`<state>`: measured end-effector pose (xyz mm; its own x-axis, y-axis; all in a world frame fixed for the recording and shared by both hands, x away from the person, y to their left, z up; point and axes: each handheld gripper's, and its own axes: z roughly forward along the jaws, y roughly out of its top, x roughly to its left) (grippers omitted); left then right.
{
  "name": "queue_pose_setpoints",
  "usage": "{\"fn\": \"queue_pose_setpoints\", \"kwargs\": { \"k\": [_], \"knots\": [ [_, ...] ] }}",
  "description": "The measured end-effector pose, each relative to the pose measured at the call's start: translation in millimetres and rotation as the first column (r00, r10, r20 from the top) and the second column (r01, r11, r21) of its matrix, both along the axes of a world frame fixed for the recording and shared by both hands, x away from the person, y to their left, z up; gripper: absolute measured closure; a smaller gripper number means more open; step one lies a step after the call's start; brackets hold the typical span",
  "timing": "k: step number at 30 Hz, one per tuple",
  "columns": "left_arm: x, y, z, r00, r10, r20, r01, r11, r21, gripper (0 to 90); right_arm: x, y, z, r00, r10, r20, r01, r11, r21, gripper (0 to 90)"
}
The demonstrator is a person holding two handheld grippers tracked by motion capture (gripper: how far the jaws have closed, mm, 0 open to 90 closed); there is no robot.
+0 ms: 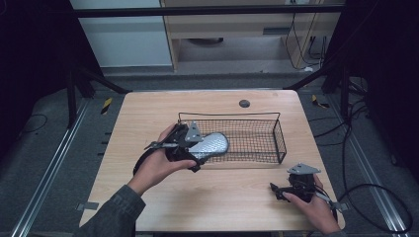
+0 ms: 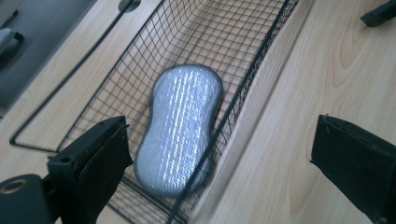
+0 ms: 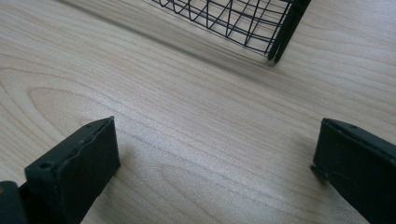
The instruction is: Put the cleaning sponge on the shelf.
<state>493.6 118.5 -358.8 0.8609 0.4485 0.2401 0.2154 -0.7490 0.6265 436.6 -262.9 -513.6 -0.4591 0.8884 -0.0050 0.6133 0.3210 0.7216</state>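
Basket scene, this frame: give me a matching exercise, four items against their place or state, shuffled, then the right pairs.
Column one:
1. silver sponge
2. wire basket
3. left gripper
4. right gripper

Column two:
A. open, low over bare wood near the table's front right corner
B. black mesh, standing on the table's middle
C. open, at the basket's left end, the sponge beyond its jaws
D. lying inside the basket at its left end

Pairs: 1-D, 2-B, 3-C, 4-A
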Motion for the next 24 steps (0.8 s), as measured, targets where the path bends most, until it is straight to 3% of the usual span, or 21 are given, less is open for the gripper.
{"fn": "queue_pose_setpoints", "kwargs": {
  "k": [10,15,18,20,24],
  "knots": [
    [-17.7,48.3,-9.0,0.9973,0.073,-0.012,-0.073,0.9972,-0.016,3.9,-0.1,0.2,-0.2,1.0,0.0,0.002,0.0,1.0,0.001,0.4],
    [-20.4,71.0,-17.1,0.9916,0.125,-0.035,-0.126,0.9915,-0.031,4.2,-0.1,0.1,-0.2,1.0,0.001,0.002,-0.001,1.0,0.001,0.4],
    [-18.6,82.2,-22.6,0.9853,0.164,-0.047,-0.166,0.9858,-0.026,4.7,-0.2,0.2,-0.2,1.0,-0.001,0.002,0.001,1.0,0.0,0.4],
    [-15.1,90.2,-28.2,0.9766,0.208,-0.056,-0.208,0.9781,-0.001,6.3,-0.4,0.4,-0.2,1.0,-0.002,0.001,0.002,1.0,0.001,0.4],
    [-3.4,109.7,-42.0,0.9591,0.269,-0.086,-0.271,0.9625,-0.008,6.1,-0.5,0.5,-0.1,1.0,-0.004,0.0,0.004,1.0,0.002,0.4]
  ]
}}
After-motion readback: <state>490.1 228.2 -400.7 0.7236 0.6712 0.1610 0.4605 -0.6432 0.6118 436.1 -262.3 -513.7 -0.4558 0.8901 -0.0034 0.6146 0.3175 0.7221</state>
